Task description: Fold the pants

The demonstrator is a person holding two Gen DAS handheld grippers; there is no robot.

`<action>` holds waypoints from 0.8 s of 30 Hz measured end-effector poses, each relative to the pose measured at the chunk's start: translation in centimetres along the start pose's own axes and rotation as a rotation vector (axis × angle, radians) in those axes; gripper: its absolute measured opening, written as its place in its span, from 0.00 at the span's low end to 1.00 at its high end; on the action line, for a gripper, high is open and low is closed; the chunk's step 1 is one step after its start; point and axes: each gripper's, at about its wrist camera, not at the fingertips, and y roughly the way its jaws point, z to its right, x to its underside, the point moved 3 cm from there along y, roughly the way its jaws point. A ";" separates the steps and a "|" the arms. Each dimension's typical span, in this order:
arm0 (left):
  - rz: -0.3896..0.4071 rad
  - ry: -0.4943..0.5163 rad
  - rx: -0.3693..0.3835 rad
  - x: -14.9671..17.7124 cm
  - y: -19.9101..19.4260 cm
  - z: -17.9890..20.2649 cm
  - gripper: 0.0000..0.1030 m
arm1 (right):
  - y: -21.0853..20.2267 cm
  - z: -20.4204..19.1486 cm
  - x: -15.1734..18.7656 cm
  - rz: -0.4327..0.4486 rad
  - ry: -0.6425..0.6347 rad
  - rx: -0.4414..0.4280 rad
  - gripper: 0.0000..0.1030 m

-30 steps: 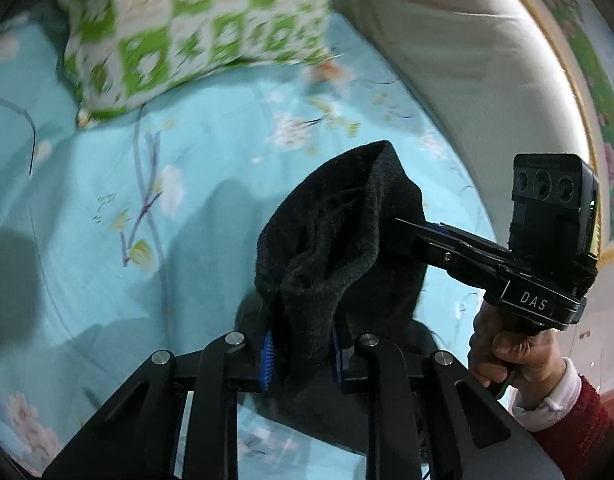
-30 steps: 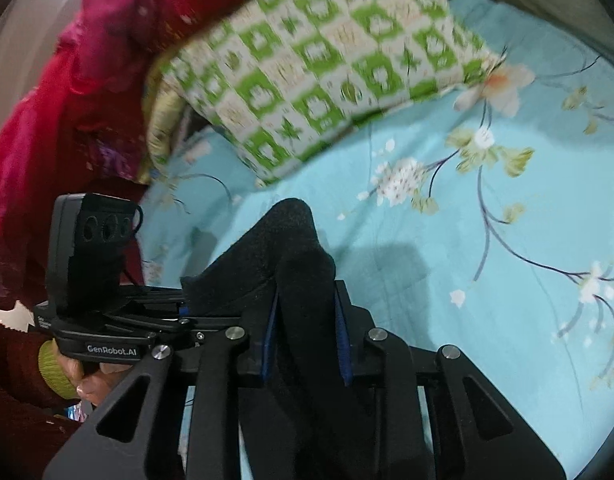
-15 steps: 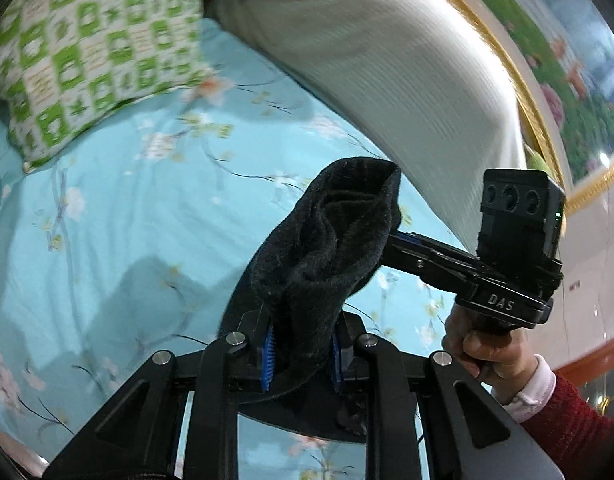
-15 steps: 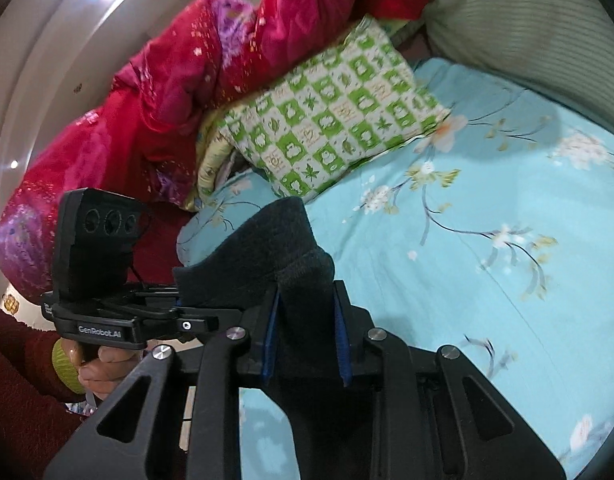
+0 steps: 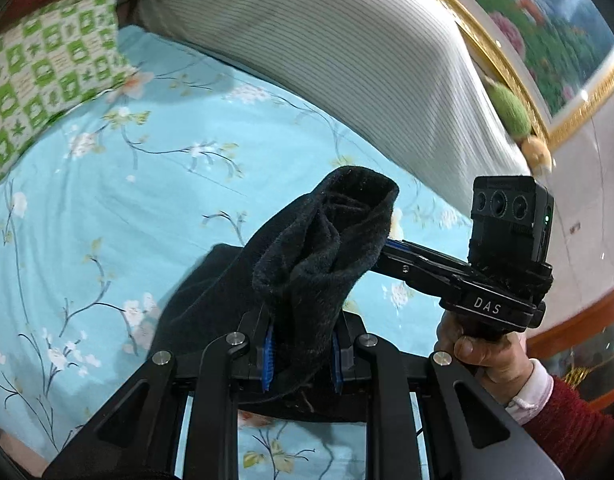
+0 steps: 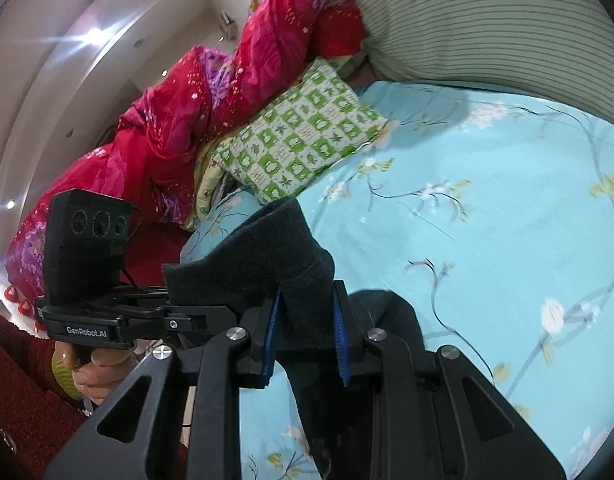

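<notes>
Both views have swung toward the striped bolster point(image 5: 347, 52); the 2 grippers, left point(image 5: 301, 350) and right point(image 6: 305, 344), stay clamped on the dark fleecy pants point(image 5: 323, 240), lifted above the blue floral sheet point(image 5: 107, 200), folding barely begun.

The pants point(image 5: 323, 248) are plain black fleece. The bed sheet point(image 5: 119, 208) is turquoise with white blossoms on dark branches. The pillow point(image 6: 303, 140) is green-and-white checked, the quilt point(image 6: 187, 112) crimson with purple patches, and the bolster point(image 5: 347, 60) pale with thin grey stripes.
</notes>
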 end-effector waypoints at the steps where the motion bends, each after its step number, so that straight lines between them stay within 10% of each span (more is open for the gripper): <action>1: -0.006 0.015 -0.004 0.3 0.3 0.6 0.20 | -0.6 0.3 0.5 0.010 0.010 0.004 0.25; 24: -0.145 0.306 -0.081 8.0 7.5 9.5 0.20 | -8.0 5.4 10.2 0.113 0.174 0.084 0.23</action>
